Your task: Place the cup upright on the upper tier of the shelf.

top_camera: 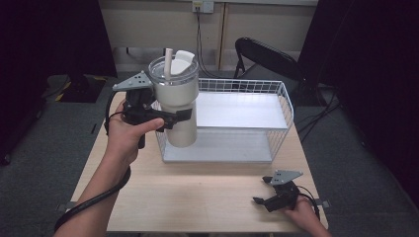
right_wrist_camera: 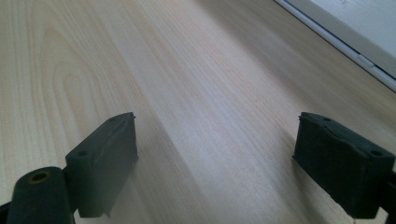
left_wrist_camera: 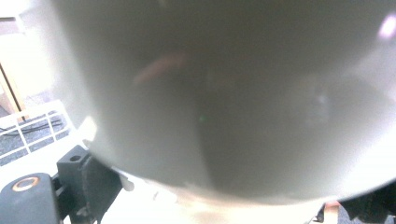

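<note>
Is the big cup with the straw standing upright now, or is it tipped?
Upright. In the high view the tumbler hangs vertical, lid and straw on top, gripped by the left gripper above the wire basket.

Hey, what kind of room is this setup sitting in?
Probably a lab or office workroom, not a home: a bare wooden table on grey carpet, black curtains at both sides, a folded chair and cables below a wall outlet.
</note>
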Tool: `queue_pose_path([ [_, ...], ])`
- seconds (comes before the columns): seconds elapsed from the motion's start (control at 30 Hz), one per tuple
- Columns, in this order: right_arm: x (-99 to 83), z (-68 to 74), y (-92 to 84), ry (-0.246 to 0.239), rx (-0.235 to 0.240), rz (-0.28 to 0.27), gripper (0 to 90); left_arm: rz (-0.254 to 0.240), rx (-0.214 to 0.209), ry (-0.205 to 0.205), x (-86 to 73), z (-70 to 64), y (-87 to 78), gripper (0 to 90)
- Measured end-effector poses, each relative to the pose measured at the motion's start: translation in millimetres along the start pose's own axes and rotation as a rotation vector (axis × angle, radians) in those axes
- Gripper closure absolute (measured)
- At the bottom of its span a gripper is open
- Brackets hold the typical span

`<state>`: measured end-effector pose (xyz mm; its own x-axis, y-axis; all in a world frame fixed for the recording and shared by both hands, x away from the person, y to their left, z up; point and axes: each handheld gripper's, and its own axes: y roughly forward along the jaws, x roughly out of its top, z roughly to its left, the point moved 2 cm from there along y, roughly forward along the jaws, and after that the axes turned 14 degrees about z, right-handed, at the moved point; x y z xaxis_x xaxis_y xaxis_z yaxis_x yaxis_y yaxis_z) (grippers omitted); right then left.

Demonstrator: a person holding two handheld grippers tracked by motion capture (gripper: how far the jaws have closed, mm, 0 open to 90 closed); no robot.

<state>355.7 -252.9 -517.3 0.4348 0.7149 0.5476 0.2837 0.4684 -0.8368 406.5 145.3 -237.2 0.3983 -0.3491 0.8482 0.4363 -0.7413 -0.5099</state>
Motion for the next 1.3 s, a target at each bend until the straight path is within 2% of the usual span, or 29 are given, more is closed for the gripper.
queue_pose_path([
  [0.23, 0.0, 0.0, 0.0, 0.0, 0.0, 0.0, 12.7, -0.001, 0.001, 0.015, 15.8, -1.6, 3.8, 9.2],
  [0.33, 0.0, 0.0, -0.1, 0.0, 0.0, 0.001, 12.6, -0.003, -0.004, 0.008, 21.1, -1.7, 6.5, 9.2],
  [0.43, 0.0, 0.0, -0.1, 0.0, 0.0, 0.001, 12.7, 0.002, 0.001, 0.022, 26.1, -1.7, 9.3, 9.2],
  [0.83, 0.0, 0.0, -0.1, 0.0, 0.0, 0.0, 12.6, 0.003, 0.018, 0.037, 39.9, 1.7, 22.3, 9.2],
  [0.97, -0.1, 0.1, -0.2, 0.002, 0.001, 0.001, 12.7, 0.0, 0.016, 0.03, 43.2, 3.7, 27.6, 9.2],
  [1.3, -0.1, 0.1, -0.2, 0.001, 0.001, 0.001, 12.7, 0.016, 0.043, 0.036, 50.3, 8.9, 42.8, 9.2],
])
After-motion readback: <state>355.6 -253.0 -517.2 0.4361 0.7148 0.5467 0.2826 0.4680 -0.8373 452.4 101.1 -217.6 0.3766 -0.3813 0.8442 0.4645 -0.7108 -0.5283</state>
